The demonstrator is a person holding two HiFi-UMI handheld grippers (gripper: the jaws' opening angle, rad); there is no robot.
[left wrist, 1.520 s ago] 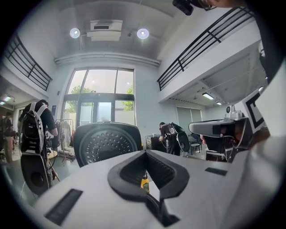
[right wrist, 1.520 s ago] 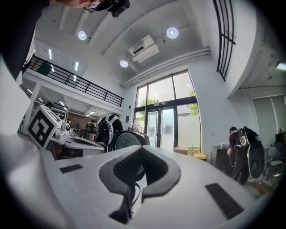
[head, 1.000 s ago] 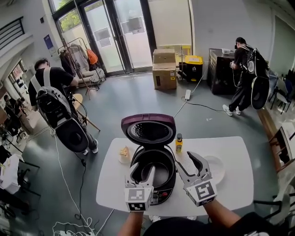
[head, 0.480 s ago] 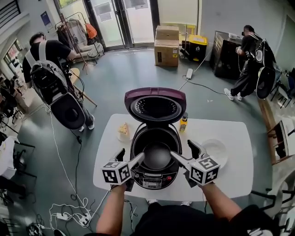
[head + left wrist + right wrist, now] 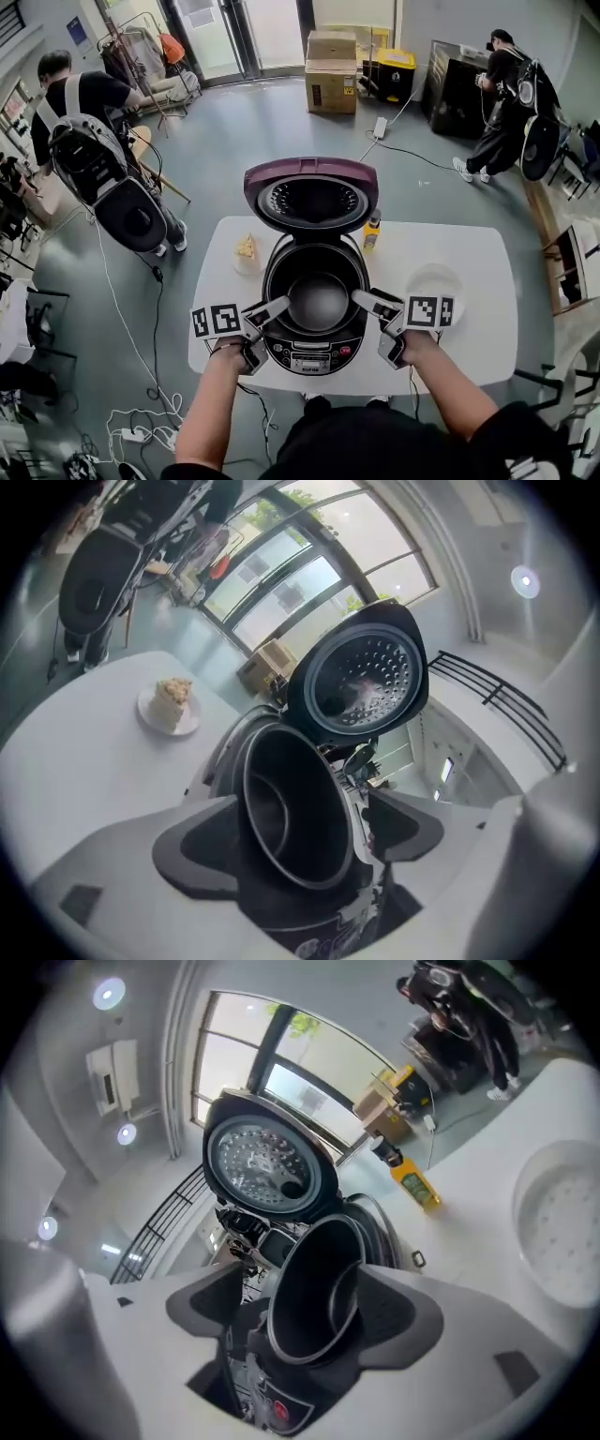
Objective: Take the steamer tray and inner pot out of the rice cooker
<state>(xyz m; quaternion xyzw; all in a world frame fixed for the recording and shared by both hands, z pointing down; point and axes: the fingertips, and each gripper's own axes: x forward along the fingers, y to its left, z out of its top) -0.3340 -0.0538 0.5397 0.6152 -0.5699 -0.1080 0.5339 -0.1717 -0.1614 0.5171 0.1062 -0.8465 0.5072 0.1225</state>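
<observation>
at white table's point(image 5: 469, 262) front edge, left gripper point(image 5: 300, 841) with jaws closing, right gripper point(image 5: 305, 1312) wide, each astride empty dark inner pot's point(image 5: 319, 298) rim

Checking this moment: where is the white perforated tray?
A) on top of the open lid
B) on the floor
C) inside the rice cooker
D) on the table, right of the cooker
D: the white perforated tray lies on the table right of the rice cooker, which holds only the dark inner pot.
</observation>
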